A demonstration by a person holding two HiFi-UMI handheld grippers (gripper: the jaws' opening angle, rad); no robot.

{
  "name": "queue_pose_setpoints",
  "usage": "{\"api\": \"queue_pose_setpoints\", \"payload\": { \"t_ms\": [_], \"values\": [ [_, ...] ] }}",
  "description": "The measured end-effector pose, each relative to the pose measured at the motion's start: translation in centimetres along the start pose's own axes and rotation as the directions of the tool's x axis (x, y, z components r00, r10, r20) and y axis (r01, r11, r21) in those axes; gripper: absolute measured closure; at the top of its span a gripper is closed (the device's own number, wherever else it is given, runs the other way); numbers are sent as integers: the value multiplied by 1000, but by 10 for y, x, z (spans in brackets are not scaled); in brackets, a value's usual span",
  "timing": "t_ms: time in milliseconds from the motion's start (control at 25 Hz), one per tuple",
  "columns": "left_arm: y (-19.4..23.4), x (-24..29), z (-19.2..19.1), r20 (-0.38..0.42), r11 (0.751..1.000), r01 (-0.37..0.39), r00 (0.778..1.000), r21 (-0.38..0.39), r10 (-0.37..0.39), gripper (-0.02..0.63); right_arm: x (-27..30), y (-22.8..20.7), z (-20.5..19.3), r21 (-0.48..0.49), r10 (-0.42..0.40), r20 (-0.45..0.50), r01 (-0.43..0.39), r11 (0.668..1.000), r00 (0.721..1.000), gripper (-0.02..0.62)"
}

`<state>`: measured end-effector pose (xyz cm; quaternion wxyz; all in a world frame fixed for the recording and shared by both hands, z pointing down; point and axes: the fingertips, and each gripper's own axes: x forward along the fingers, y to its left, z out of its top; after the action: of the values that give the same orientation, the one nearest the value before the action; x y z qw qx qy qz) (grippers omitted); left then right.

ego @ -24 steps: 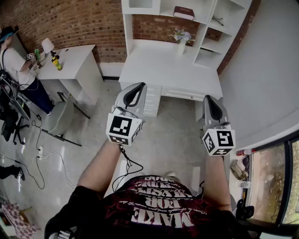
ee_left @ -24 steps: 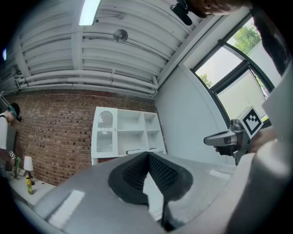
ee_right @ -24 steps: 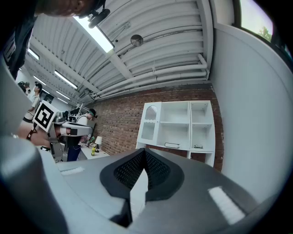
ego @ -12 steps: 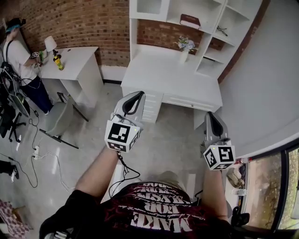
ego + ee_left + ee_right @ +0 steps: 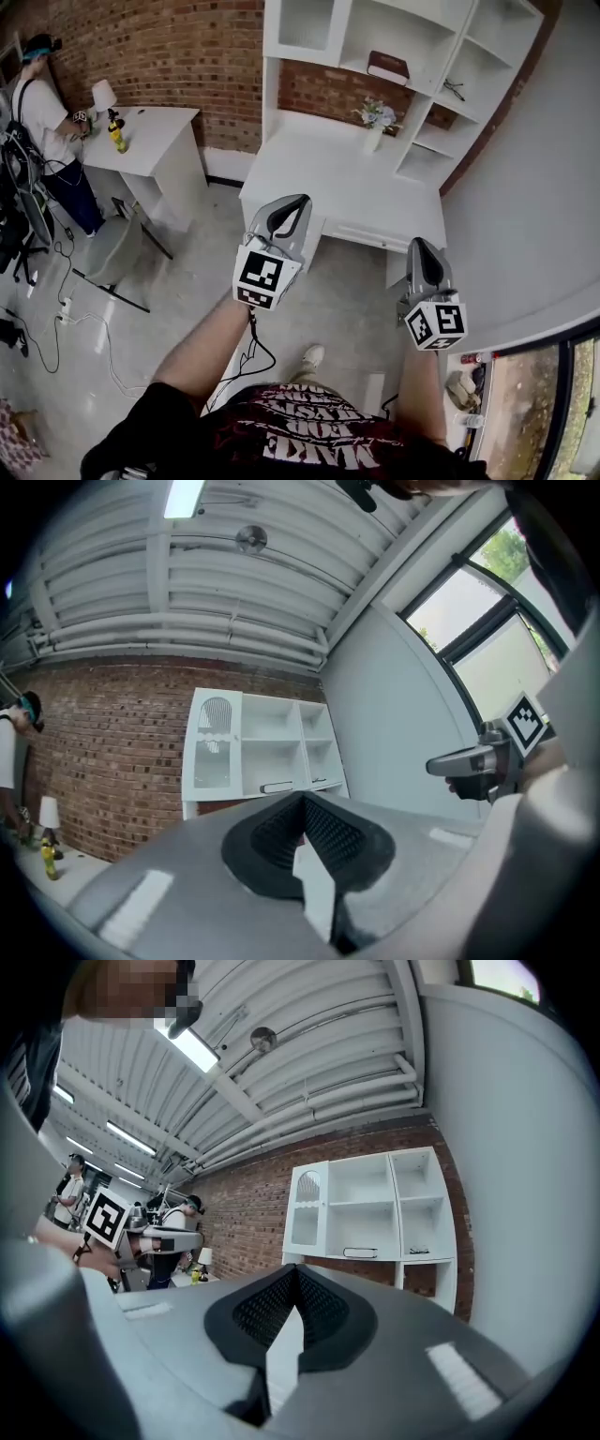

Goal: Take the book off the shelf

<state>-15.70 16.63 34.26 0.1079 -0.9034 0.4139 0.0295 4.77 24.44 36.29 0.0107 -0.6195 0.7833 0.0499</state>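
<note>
Head view: one book (image 5: 387, 67) flat near shelf (image 5: 352, 64) right edge, well beyond left gripper (image 5: 286, 214) and right gripper (image 5: 419, 253); two grippers, jaws together, empty.

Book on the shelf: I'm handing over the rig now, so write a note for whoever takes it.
Left gripper: jaws together, empty, short of the desk.
Right gripper: the same.
Book lies flat in the middle compartment of the shelf unit, above the flower vase.
Done: nothing, book not yet gripped.
Left: reach in, open a gripper, grip the book, lift it off.
</note>
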Motion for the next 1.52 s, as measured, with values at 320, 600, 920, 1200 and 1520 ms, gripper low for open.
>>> {"api": "queue_pose_setpoints", "payload": {
  "t_ms": [320, 600, 920, 1200, 1520],
  "values": [
    [0, 51, -45, -78, 997, 15, 997, -81, -21, 606, 43, -42, -20, -6, 24, -29, -24, 1000, 999, 574],
    [15, 116, -55, -55, 995, -33, 998, -98, 28, 606, 83, -85, -38, -25, 49, -62, -50, 998, 997, 574],
    [10, 168, -54, -59, 995, -40, 998, -86, 35, 606, 118, -116, -38, -17, 118, -45, -119, 993, 992, 574],
    [6, 190, -65, -107, 999, -38, 994, -32, 34, 606, 141, -139, -42, 13, 144, -28, -144, 990, 989, 574],
    [28, 201, -76, -135, 997, -74, 988, -32, 69, 606, 171, -145, -43, 28, 175, -20, -174, 984, 984, 574]
  ]
}}
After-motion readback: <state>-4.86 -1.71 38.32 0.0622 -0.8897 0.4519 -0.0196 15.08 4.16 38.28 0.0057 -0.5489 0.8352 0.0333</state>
